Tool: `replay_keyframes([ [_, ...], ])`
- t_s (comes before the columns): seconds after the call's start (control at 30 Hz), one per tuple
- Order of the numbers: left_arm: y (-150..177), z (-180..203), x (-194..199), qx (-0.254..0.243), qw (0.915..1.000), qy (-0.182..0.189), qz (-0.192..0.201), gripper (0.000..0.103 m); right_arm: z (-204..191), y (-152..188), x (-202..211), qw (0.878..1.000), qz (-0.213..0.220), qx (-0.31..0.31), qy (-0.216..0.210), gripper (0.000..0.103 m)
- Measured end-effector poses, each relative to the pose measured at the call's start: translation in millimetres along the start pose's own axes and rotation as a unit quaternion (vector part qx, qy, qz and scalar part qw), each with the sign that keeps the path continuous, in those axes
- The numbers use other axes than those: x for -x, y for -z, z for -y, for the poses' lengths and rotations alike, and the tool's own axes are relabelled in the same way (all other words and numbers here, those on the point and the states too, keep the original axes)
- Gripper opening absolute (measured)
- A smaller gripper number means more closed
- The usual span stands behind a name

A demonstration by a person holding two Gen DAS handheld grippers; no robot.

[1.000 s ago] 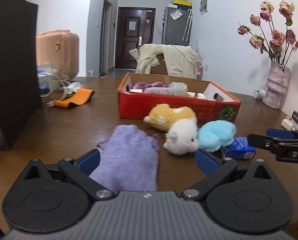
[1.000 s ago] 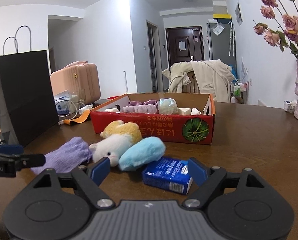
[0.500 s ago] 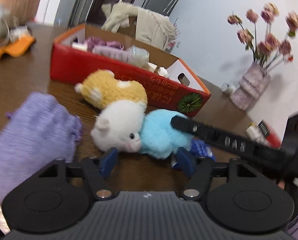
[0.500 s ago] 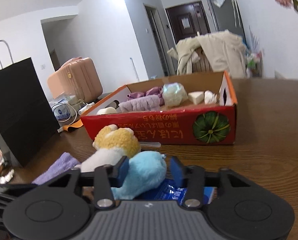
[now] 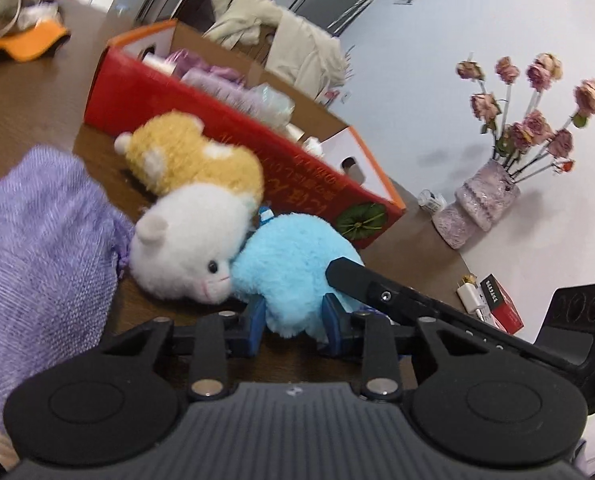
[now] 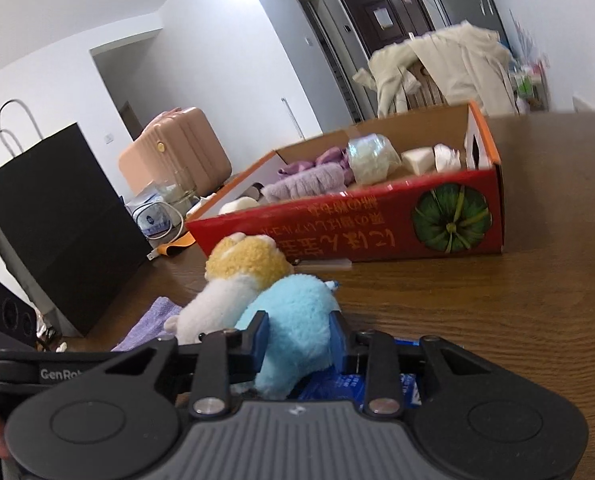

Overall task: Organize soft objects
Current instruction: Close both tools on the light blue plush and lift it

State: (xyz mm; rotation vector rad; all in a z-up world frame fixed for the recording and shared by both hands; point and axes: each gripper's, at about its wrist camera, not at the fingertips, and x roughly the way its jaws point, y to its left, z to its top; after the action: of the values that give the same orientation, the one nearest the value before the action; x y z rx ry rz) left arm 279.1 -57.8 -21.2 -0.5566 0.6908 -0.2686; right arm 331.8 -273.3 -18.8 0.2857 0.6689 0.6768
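Before the red box (image 6: 377, 236), both hand-held grippers (image 5: 293, 314) (image 6: 299, 338) clench the blue plush (image 5: 293, 264).

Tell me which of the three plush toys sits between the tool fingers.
The blue plush: both the left tool and right tool pinch it. The white plush and yellow plush lie free.

Both hand-held grippers (image 5: 293, 322) (image 6: 299, 342) have closed onto the blue plush (image 5: 293, 264).
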Motion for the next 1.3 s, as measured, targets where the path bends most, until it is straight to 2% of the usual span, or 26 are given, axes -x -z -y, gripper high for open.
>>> replay_keyframes([
  [0.2, 6, 20, 27, -0.025, 0.9995, 0.003, 0.020, 0.031, -17, 0, 26, 1.000, 0.025, 0.016, 0.002, 0.031],
  [0.57, 30, 50, 78, -0.064, 0.9962, 0.026, 0.053, 0.031, -52, 22, 93, 0.997, 0.067, 0.033, 0.014, 0.031],
  [0.87, 36, 58, 90, -0.076, 0.9946, 0.029, 0.064, 0.030, -65, 33, 118, 0.995, 0.086, 0.042, 0.021, 0.031],
  [1.07, 18, 61, 79, -0.086, 0.9932, 0.033, 0.071, 0.030, -61, 26, 114, 0.995, 0.093, 0.039, 0.020, 0.031],
  [1.3, -33, 64, 46, -0.097, 0.9919, 0.029, 0.077, 0.030, -46, -16, 91, 0.994, 0.101, 0.039, 0.026, 0.031],
])
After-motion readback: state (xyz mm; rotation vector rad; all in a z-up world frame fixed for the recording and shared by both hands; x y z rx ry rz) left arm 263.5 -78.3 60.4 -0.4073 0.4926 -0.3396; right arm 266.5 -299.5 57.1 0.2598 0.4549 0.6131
